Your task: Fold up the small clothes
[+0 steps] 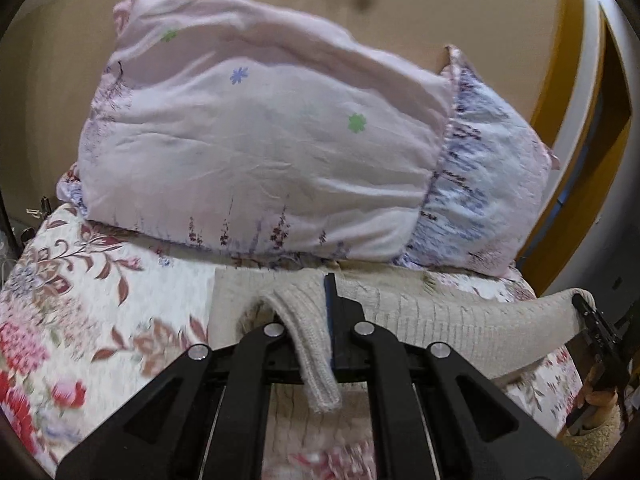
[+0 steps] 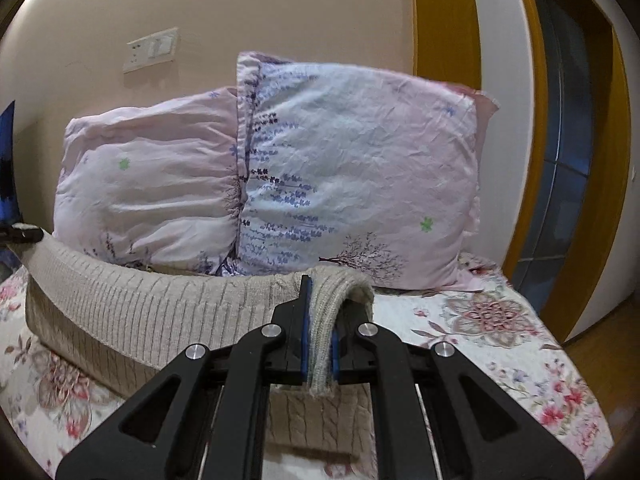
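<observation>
A beige ribbed knit garment (image 1: 432,316) lies on the floral bedspread and is lifted along one edge between both grippers. My left gripper (image 1: 320,320) is shut on the garment's left corner, whose ribbed hem hangs down between the fingers. My right gripper (image 2: 322,320) is shut on the other corner (image 2: 332,312); the knit edge (image 2: 132,292) stretches leftward from it to the left gripper (image 2: 20,235) at the frame's left edge. The right gripper also shows in the left wrist view (image 1: 592,320) at the far right, holding the raised corner.
Two pale pink pillows (image 1: 256,136) (image 2: 360,172) stand against the beige wall just behind the garment. The floral bedspread (image 1: 80,312) (image 2: 520,340) extends to both sides. A wooden door frame (image 2: 600,160) and floor are on the right. A wall switch plate (image 2: 152,50) is above.
</observation>
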`<state>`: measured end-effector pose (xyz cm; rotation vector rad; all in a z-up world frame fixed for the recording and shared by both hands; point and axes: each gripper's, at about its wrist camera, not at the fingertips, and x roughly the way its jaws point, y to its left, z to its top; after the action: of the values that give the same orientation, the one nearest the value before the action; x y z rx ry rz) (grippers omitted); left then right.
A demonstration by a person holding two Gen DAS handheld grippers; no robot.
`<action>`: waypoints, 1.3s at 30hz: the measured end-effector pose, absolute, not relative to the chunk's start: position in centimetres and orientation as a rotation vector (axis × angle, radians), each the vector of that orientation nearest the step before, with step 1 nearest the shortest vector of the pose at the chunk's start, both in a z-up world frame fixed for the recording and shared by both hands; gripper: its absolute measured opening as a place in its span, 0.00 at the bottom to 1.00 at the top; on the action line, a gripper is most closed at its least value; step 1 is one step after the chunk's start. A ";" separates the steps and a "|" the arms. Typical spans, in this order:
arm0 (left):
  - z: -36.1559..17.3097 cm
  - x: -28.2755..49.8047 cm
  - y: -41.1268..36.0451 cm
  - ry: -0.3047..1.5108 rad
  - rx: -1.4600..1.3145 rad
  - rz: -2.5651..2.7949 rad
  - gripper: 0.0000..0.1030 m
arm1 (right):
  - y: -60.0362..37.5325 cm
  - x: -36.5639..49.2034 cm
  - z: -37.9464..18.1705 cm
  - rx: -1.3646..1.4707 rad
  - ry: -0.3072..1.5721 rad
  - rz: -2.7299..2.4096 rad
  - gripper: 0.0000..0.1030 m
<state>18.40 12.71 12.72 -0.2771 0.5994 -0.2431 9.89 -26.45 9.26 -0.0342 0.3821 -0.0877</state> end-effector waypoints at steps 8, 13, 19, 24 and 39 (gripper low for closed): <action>5.2 26.2 13.7 0.807 -0.456 -0.224 0.05 | -29.6 17.6 2.6 0.173 0.642 -0.030 0.07; 3.1 27.5 14.5 0.836 -0.540 -0.245 0.05 | -31.6 19.9 0.3 0.332 0.724 0.003 0.07; 1.8 29.1 14.8 0.868 -0.679 -0.293 0.20 | -33.9 22.7 -1.1 0.556 0.782 0.042 0.12; 1.9 30.1 15.4 0.820 -0.805 -0.318 0.47 | -35.4 24.7 -2.0 0.754 0.802 0.078 0.43; 3.8 26.8 15.9 0.798 -0.694 -0.284 0.57 | -35.6 20.3 1.6 0.606 0.702 0.037 0.49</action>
<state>26.79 15.94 3.78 -0.6941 0.7984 -0.2839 20.31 -35.58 1.58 0.6056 0.7017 0.0367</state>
